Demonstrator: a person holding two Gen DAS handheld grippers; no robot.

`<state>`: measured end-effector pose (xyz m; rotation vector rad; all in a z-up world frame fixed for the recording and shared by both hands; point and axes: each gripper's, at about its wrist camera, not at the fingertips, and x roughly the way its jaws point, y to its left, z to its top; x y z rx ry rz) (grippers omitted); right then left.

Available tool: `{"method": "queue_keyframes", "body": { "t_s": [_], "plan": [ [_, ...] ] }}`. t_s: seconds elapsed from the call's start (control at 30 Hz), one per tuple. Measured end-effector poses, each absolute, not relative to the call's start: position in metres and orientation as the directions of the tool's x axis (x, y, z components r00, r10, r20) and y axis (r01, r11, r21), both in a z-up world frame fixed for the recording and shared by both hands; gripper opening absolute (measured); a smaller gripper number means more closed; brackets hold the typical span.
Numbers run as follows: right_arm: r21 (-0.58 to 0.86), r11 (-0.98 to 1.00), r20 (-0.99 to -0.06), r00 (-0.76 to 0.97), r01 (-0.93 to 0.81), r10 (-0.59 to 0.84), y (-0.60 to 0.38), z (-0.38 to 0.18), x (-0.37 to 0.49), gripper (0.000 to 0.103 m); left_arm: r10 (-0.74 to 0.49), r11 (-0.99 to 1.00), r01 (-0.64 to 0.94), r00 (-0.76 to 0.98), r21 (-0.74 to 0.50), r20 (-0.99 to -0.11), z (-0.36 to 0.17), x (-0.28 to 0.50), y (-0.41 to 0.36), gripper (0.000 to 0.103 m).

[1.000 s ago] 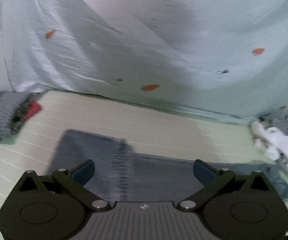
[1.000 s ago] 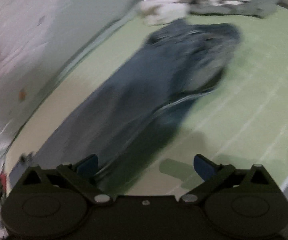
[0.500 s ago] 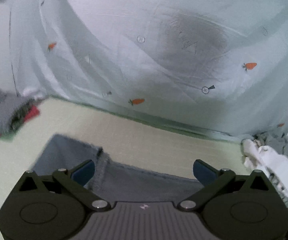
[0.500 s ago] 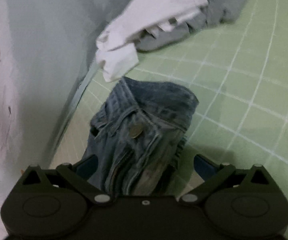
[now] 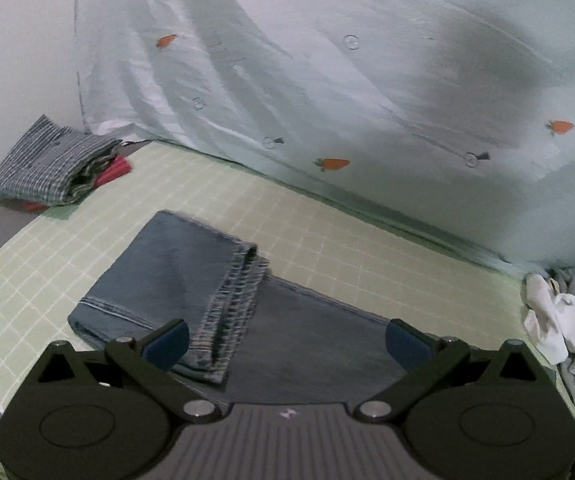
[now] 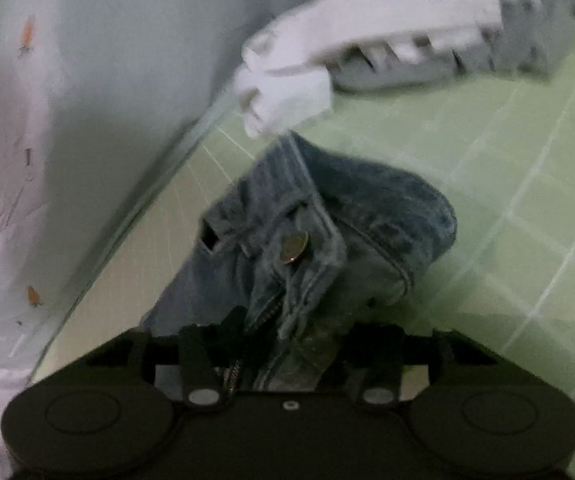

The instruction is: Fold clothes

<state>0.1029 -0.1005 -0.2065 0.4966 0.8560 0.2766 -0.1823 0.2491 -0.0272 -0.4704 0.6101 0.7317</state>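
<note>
The right gripper (image 6: 287,344) has just been closing, and its jaws are now pinching the bunched waistband of the jeans (image 6: 319,248) right at the fly, with the denim squeezed between them. The metal button (image 6: 294,246) is sitting just beyond the jaws, facing up, and the waistband is standing humped above the mat (image 6: 527,200). Past the jeans, a white garment (image 6: 327,52) is lying over a grey one (image 6: 527,44) near the mat's far edge, almost touching the waistband.

The left gripper (image 5: 285,340) is hovering with its jaws wide apart and nothing between them. Its blue pads (image 5: 167,342) are hanging above the jeans (image 5: 191,276) without pressing on them. Under this gripper the legs are lying flat on the mat (image 5: 87,256), folded back once, so the frayed hems (image 5: 235,300) are resting on top of the layer beneath. The jeans are running along the middle of the mat, toward its right end. At the mat's far left corner a folded striped garment (image 5: 47,164) is sitting on something red (image 5: 113,170). At the right edge the white garment (image 5: 559,328) is showing. Behind the mat's far edge a pale sheet (image 5: 327,80) printed with small carrots (image 5: 333,163) is hanging.
</note>
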Motion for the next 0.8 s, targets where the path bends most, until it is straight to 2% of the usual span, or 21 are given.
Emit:
{"method": "queue_keyframes", "body": {
  "t_s": [0.17,0.33,0.47,0.57,0.67,0.8],
  "plan": [
    [0.286,0.941,-0.608,0.724,-0.181,0.324,-0.060,-0.169,0.082,0.038,0.463,0.649,-0.735,0.586,-0.195,-0.665,-0.031,-0.198,0.279,0.103],
    [0.054,0.957,-0.514,0.814,-0.285,0.271,-0.008,-0.126,0.045,0.037,0.445,0.649,-0.728,0.600,-0.222,-0.665,-0.035,-0.218,0.323,0.103],
    [-0.141,0.915,-0.425,0.857,-0.379,0.290,0.052,-0.104,0.008,0.035,0.429,0.657,-0.715,0.614,-0.238,-0.662,-0.038,-0.234,0.361,0.103],
    [-0.202,0.873,-0.387,0.855,-0.444,0.345,0.103,-0.098,-0.023,0.033,0.426,0.680,-0.698,0.626,-0.224,-0.653,-0.037,-0.244,0.387,0.103],
    [-0.198,0.833,-0.408,0.816,-0.516,0.409,0.156,-0.109,-0.051,0.032,0.430,0.710,-0.678,0.632,-0.191,-0.645,-0.039,-0.254,0.412,0.103],
    [-0.263,0.716,-0.541,0.714,-0.646,0.445,0.223,-0.168,-0.088,0.034,0.431,0.731,-0.665,0.626,-0.155,-0.650,-0.044,-0.264,0.440,0.103]
  ]
}}
